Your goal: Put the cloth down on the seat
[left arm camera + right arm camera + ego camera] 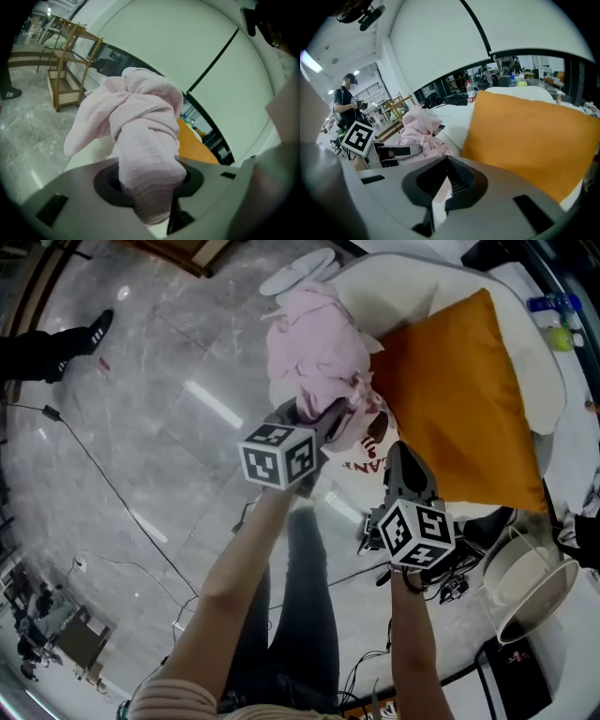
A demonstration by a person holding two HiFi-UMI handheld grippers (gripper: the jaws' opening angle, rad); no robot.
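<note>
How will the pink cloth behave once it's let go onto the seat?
Likely floppy: the pink cloth hangs bunched and folded from the left gripper, so it should slump, not hold shape. Probably light: one narrow clamped bunch carries its bulk. Unlikely to roll or slide off the white seat.

White seat [422,282] has a big orange cushion [459,399] propped on it. Grey marble floor [169,409] has thin black cables [103,474] trailing across, plus what look like white slippers [300,273] right by the seat.
</note>
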